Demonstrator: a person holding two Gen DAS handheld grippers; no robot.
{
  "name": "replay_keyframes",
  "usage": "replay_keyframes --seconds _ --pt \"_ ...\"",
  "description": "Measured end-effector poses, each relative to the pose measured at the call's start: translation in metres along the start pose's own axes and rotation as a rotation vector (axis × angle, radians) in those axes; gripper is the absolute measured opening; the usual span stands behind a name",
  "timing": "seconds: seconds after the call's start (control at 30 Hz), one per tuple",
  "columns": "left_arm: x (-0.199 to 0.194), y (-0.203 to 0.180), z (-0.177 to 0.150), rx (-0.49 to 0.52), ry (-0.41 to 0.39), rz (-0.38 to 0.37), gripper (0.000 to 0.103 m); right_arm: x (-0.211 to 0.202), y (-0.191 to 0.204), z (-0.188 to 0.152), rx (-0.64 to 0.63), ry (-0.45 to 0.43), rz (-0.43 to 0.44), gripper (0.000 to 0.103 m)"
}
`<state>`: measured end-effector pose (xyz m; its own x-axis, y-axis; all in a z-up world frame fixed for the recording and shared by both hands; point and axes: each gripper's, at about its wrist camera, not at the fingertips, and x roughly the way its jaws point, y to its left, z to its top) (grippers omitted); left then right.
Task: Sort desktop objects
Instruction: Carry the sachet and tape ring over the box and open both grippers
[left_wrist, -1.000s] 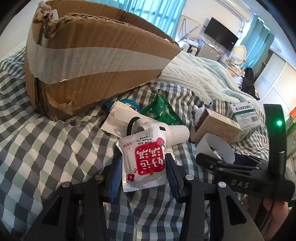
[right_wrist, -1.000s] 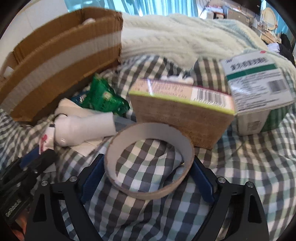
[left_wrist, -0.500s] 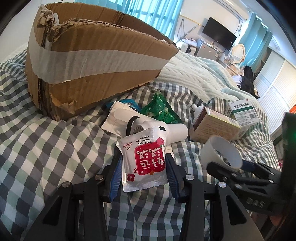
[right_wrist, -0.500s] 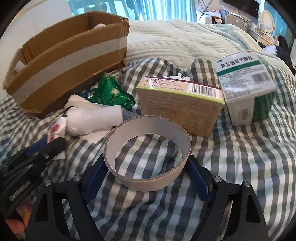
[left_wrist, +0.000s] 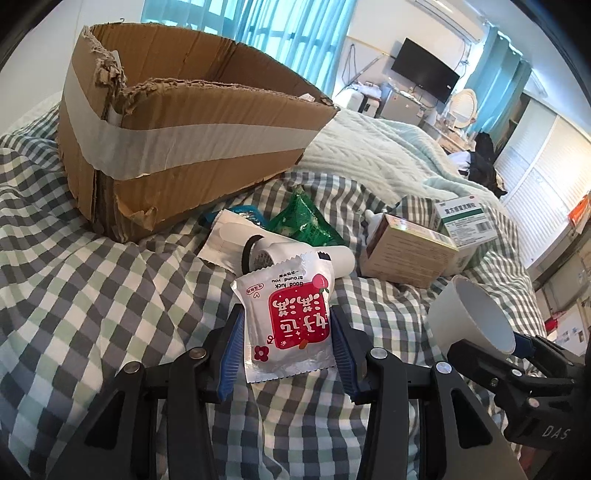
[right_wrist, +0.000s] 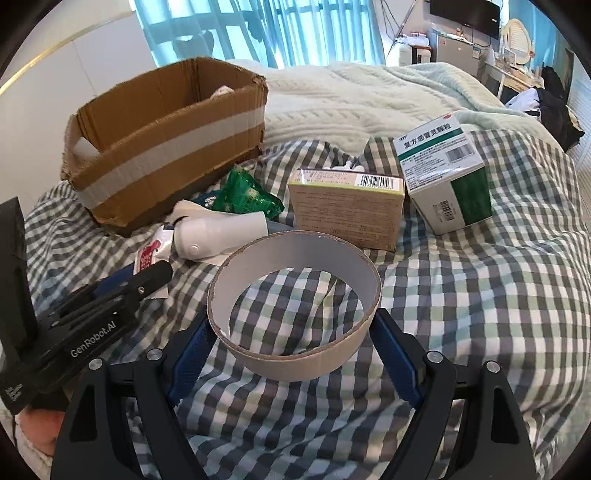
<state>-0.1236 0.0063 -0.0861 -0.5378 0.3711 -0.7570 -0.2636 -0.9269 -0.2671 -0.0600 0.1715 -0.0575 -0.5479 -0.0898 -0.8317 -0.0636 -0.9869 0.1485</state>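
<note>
In the left wrist view my left gripper (left_wrist: 286, 317) is shut on a white and red snack packet (left_wrist: 288, 295), held just above the checked bedspread. In the right wrist view my right gripper (right_wrist: 291, 321) is shut on a wide cardboard ring (right_wrist: 295, 363), pads on its two sides, lifted clear of the bed. The ring (left_wrist: 469, 314) also shows at the right of the left wrist view. A torn, taped cardboard box (left_wrist: 192, 147) stands open behind the clutter; it is at the upper left (right_wrist: 166, 147) in the right wrist view.
Between the grippers and the box lie a white bottle (right_wrist: 218, 230), a green packet (right_wrist: 247, 192), a brown carton (right_wrist: 347, 210) and a green and white medicine box (right_wrist: 443, 173). A knitted blanket (right_wrist: 351, 96) covers the bed behind.
My right gripper has risen and drawn back with the ring, lifting it off the bedspread. The left gripper has stayed put with the packet.
</note>
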Motion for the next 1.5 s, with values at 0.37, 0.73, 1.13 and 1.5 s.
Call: replay_keyframes --seconds 0.37,0.73,1.13,1.5 --pt "-0.043 0.001 0.007 -0.016 -0.083 -0.061 0.045 -0.036 0.003 0.003 -0.005 -0.055 0.034 0.083" --pt "-0.106 0.001 0.074 0.01 -0.266 -0.053 0.045 -0.091 0.029 0.063 -0.082 -0.177 0.068 0.083" --pt "-0.09 0.059 0.172 -0.008 -0.316 0.087 0.045 -0.063 0.09 0.164 -0.175 -0.19 0.197 0.083" --pt "-0.037 0.117 0.206 -0.036 -0.321 0.176 0.064 0.05 0.117 0.221 -0.136 -0.155 0.278 0.084"
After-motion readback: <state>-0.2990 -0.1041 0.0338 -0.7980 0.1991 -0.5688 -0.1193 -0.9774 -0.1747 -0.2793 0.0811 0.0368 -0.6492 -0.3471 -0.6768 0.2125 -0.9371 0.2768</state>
